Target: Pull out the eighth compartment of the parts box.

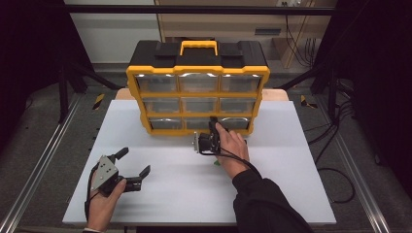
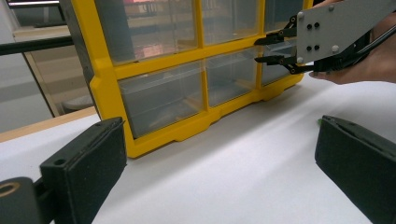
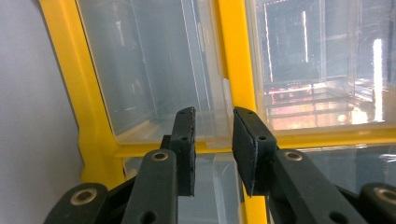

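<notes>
Nine clear drawers in yellow organizer (image 1: 197, 94), right gripper (image 1: 212, 122) at bottom row, left gripper (image 1: 132, 162) apart

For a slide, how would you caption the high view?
Right gripper reaches the yellow drawer organizer's bottom row; left gripper rests open on the white table.

The yellow drawer cabinet (image 1: 197, 92) stands at the far middle of the white desk (image 1: 160, 204) and walls off that side. Bare desk runs wide in front of it, and strips of desk lie free on both sides of the cabinet. The right gripper (image 1: 213, 122) sits against the cabinet's bottom row, its fingers (image 3: 186, 140) narrowly parted at a yellow divider (image 3: 238, 70) between clear drawers (image 3: 154, 70). The left gripper (image 1: 133, 162) rests near the front left, well apart, its fingers spread wide over bare desk.
</notes>
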Available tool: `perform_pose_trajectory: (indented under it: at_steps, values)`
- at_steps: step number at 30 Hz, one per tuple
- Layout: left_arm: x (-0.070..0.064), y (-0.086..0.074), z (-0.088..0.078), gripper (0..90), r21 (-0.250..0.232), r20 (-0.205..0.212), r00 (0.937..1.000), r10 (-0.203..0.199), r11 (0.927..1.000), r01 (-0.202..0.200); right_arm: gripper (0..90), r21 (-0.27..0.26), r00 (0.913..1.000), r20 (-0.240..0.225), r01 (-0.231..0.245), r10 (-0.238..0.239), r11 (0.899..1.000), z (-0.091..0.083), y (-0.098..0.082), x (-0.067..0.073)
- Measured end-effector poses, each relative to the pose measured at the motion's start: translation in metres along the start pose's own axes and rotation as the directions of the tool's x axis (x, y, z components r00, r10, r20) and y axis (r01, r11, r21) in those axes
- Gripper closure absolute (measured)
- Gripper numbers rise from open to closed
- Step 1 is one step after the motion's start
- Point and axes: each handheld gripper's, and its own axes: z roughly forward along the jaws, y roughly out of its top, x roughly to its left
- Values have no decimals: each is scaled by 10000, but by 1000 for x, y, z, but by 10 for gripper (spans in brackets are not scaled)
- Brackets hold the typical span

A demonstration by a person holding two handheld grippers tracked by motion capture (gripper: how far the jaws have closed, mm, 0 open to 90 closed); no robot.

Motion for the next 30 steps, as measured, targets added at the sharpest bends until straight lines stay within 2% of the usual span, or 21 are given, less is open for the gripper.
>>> perform_pose_trajectory:
  at_steps: [5, 7, 11, 12, 17, 26, 28, 30]
  values:
    - [0, 0, 0, 16, 21, 31, 10000, 8, 10000, -8, 712, 33, 9999, 57, -140, 140, 9999, 0, 1, 1]
    - [0, 0, 0, 15, 33, 37, 10000, 17, 10000, -17, 714, 47, 9999, 67, 105, -106, 9999, 0, 1, 0]
    - [0, 0, 0, 16, 25, 30, 10000, 5, 10000, -5, 730, -19, 9997, 134, 224, -223, 9997, 1, 1, 0]
    - [0, 0, 0, 16, 15, 23, 10000, -7, 10000, 7, 733, 45, 9999, 135, 72, -72, 10000, 0, 1, 1]
    - [-1, 0, 1, 15, 51, 72, 10000, -7, 10000, 7, 741, 187, 9993, 137, 338, -341, 9993, 0, 2, 0]
    - [-1, -1, 2, 13, 73, 74, 10000, -21, 10000, 20, 749, 59, 9993, 164, 343, -344, 9994, 0, 1, 0]
    - [-1, -1, 2, 13, 76, 77, 10000, -19, 10000, 18, 751, 134, 9987, 132, 497, -499, 9987, -1, 1, 1]
    - [-1, -1, 2, 13, 82, 81, 10000, -19, 10000, 18, 752, 69, 9991, 156, 396, -397, 9992, -1, 1, 1]
